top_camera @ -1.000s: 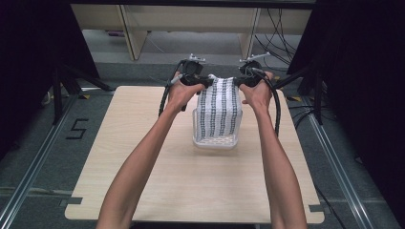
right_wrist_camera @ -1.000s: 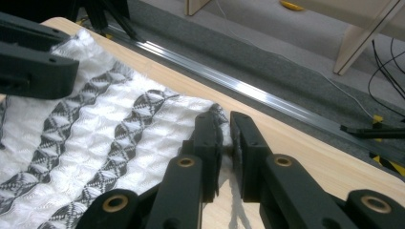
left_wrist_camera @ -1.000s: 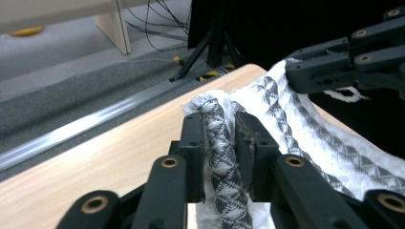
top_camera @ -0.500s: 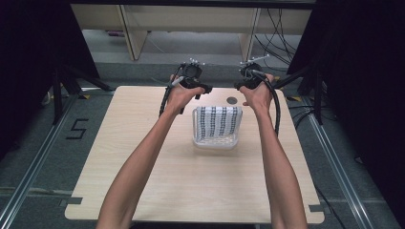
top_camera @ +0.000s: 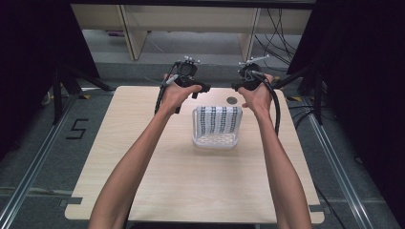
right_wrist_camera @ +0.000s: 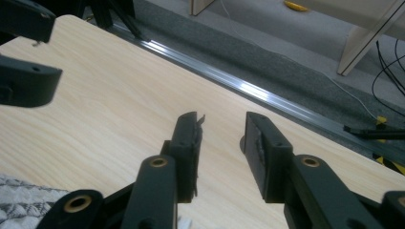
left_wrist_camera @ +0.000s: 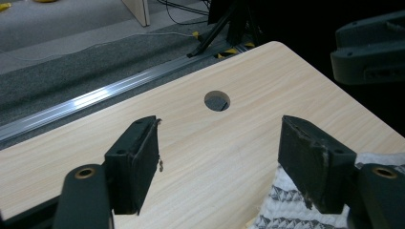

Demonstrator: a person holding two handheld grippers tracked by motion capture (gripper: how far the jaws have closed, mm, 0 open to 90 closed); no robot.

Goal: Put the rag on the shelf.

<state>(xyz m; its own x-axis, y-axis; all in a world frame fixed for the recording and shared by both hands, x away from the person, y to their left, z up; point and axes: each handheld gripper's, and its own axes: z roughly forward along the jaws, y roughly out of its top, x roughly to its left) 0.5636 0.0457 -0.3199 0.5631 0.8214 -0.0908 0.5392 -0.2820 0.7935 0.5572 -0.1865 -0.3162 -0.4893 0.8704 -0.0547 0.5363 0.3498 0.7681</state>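
A white slotted basket [top_camera: 215, 141] stands past the middle of the wooden table [top_camera: 143, 157]. A white cloth with dark patterned stripes [top_camera: 218, 120] lies folded in it; an edge of the cloth [left_wrist_camera: 286, 210] shows by the right jaw in the left gripper view. My left gripper [top_camera: 200, 88] hovers beyond the basket's left corner and my right gripper [top_camera: 237, 86] beyond its right corner. The jaws of both have just been opening. In the gripper views the left gripper [left_wrist_camera: 219, 133] and right gripper [right_wrist_camera: 222, 121] stand open over bare wood with nothing between them.
A round hole [top_camera: 232, 100] is in the table behind the basket. Metal floor rails [top_camera: 43, 152] run along both sides. Black stand legs [top_camera: 64, 86] and cables [top_camera: 282, 28] lie beyond the far corners. Wooden furniture legs [top_camera: 130, 33] stand farther back.
A second ago both grippers held the cloth up, stretched above the basket. They let go and drew a little apart, and the cloth dropped into the basket.
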